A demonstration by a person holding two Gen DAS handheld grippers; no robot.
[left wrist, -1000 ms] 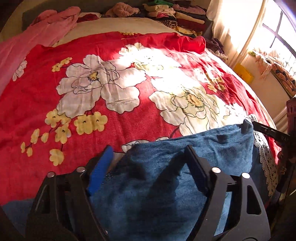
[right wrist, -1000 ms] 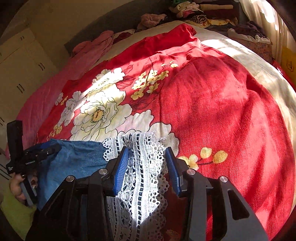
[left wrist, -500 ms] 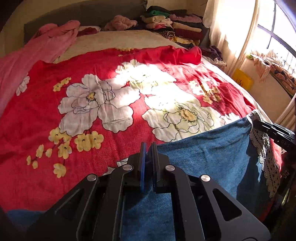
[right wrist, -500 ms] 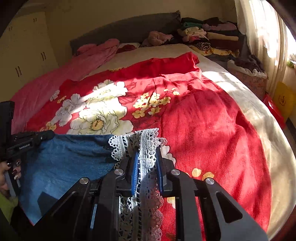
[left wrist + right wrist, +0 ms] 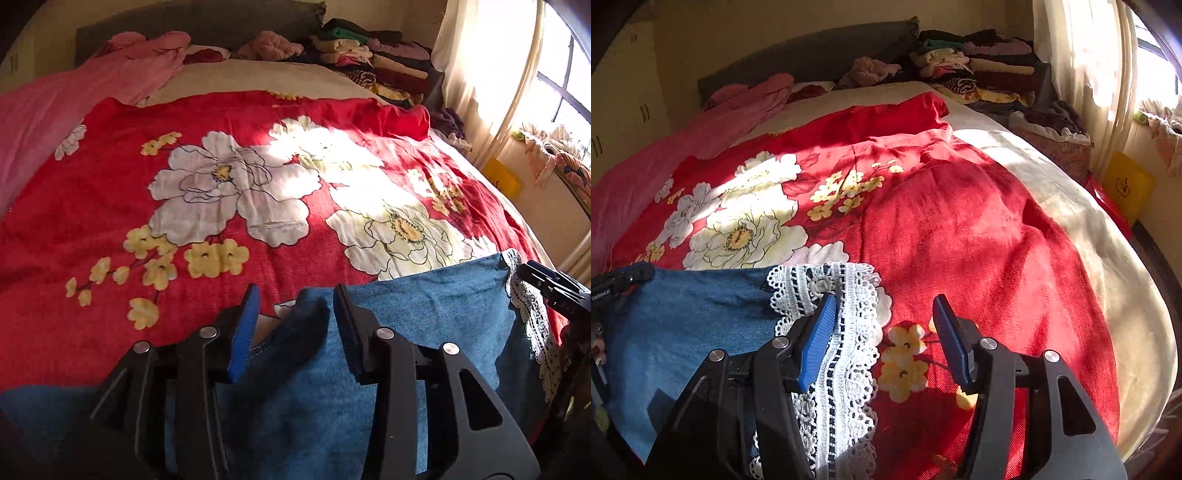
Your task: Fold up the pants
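A pink blanket is lying along the far left side of the bed, and beside it a red floral cover is spreading across most of the mattress, with sunlight falling over its white blooms. At the near edge the blue pants are lying flat on that cover, a raised fold of denim sitting between the fingers of the left gripper. Its jaws have just been opening and are now standing partly apart, the blue pads not pressing on the cloth. Further right, the pants' white lace trim is running toward the camera, and the right gripper is hovering over it; its jaws have also just been opening and are now gaping wide, the left pad resting at the lace (whether it is actually touching is hard to tell) and the right pad standing over the red cover, well clear. At the head of the bed a stack of folded clothes is sitting toward the right, and beyond the bed's right edge a pale curtain is hanging by the bright window.
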